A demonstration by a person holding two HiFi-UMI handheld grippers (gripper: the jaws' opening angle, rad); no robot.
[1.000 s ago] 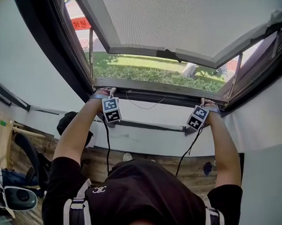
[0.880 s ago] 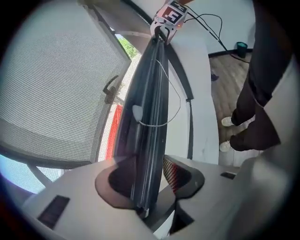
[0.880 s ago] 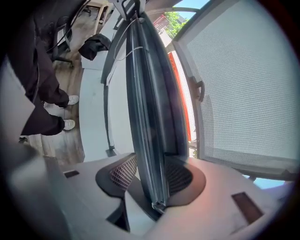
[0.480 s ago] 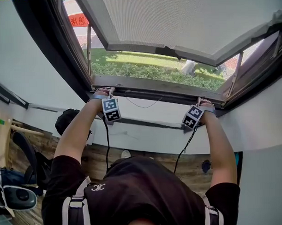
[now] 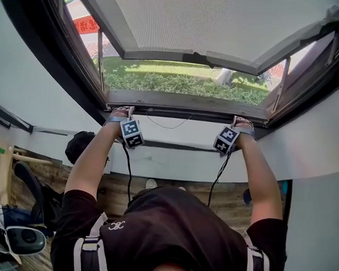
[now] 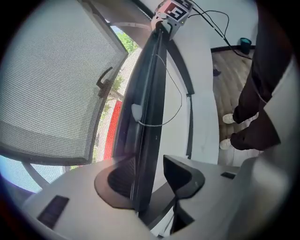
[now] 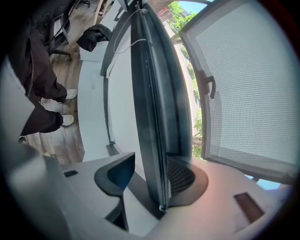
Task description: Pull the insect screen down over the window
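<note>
Straddling the dark screen bar (image 5: 185, 102), both grippers sat near its ends, low in the window frame (image 5: 81, 74) by the bottom edge. On the left gripper (image 6: 151, 180) the jaws were spread, with the bar against one jaw and the other clear of it. The right gripper (image 7: 149, 176) was the same: its jaws had just been opening, bar between them, not pinched. The bar's long axis ran level from gripper to gripper, neither hand nearer. Any further pull probably meant both going straight down, evenly.

A clear gap runs between the dark bar (image 5: 185, 102) and the swung-out mesh sash (image 5: 210, 19), pinched at its right corner by a slanted stay (image 5: 281, 85). Under the bar, a thin cord (image 5: 168, 128) loops across the white wall (image 5: 176, 159).
</note>
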